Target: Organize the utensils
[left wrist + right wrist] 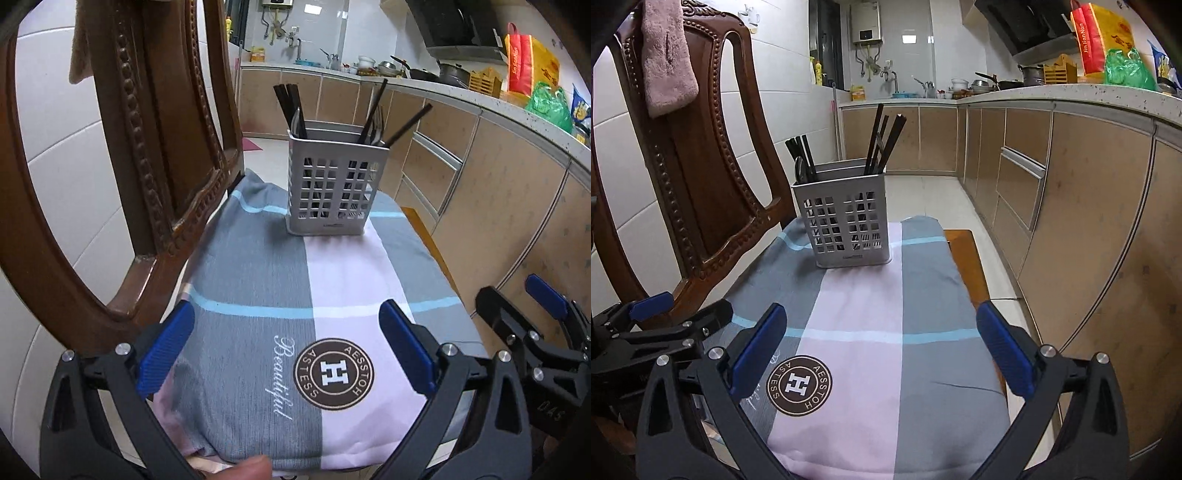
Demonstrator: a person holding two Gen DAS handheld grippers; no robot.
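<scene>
A grey slotted utensil holder (334, 184) stands upright at the far end of a cushion on a chair seat; it also shows in the right wrist view (846, 218). Black chopsticks (291, 107) and metal cutlery stick out of both its compartments, and the chopsticks show in the right wrist view too (882, 136). My left gripper (288, 350) is open and empty above the near end of the cushion. My right gripper (882, 350) is open and empty beside it, to the right; it also appears in the left wrist view (524, 314).
The cushion (258, 280) is grey, pink and blue with a round brown logo. A carved wooden chair back (701, 177) rises on the left with a pink towel (665, 62) over it. Kitchen cabinets (1071, 206) and a cluttered counter run along the right.
</scene>
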